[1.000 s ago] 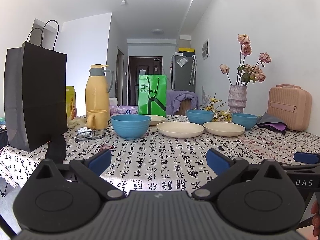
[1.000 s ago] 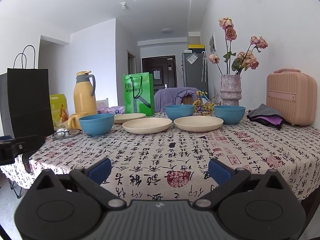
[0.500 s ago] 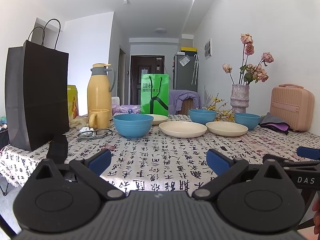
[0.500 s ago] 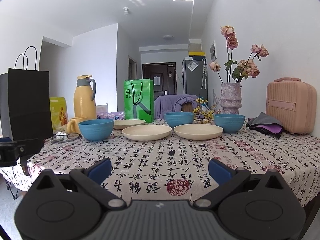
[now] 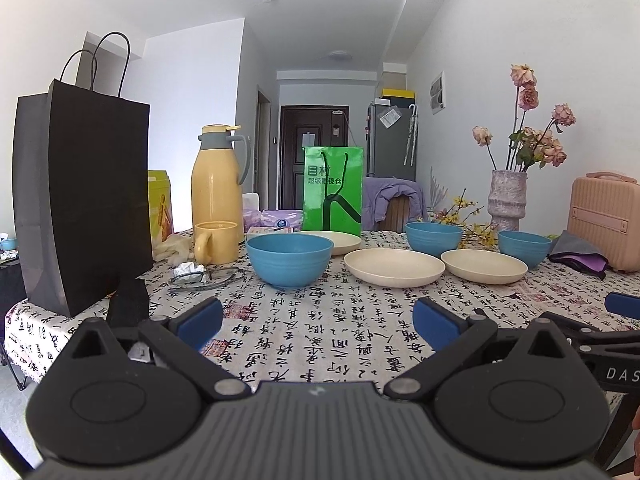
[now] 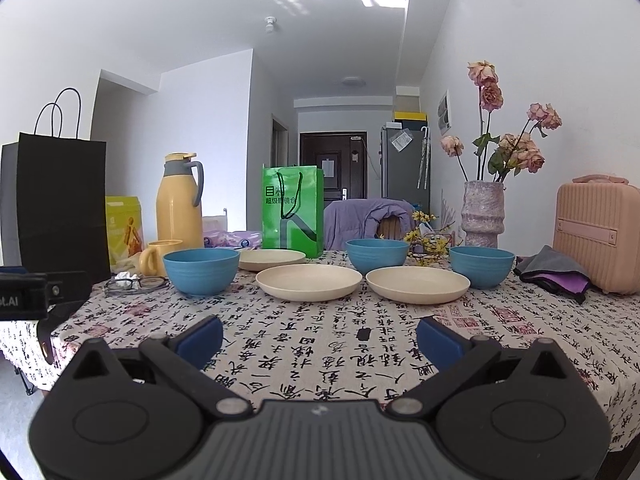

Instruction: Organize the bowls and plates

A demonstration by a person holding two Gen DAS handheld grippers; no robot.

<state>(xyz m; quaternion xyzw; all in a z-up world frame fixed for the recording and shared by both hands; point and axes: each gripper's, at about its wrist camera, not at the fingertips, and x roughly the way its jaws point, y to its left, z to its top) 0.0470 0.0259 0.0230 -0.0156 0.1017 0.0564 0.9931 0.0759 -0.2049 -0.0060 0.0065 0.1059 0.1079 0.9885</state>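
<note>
**Grippers close in on the dishes, nothing picked up yet**

The worktop [image 6: 320, 344] now fills more of both views than a second ago, so both grippers have moved toward the dishes. Three cream plates [image 6: 310, 282] and three blue bowls [image 6: 201, 270] sit scattered mid-worktop, unstacked and apart; sorting has not begun, I judge. The left gripper [image 5: 318, 324] and right gripper [image 6: 320, 340] both hover with jaws spread wide, empty.

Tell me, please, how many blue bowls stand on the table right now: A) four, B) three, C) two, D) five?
B: the right wrist view shows one blue bowl on the left, a second behind the cream plates, and a third near the vase.
</note>
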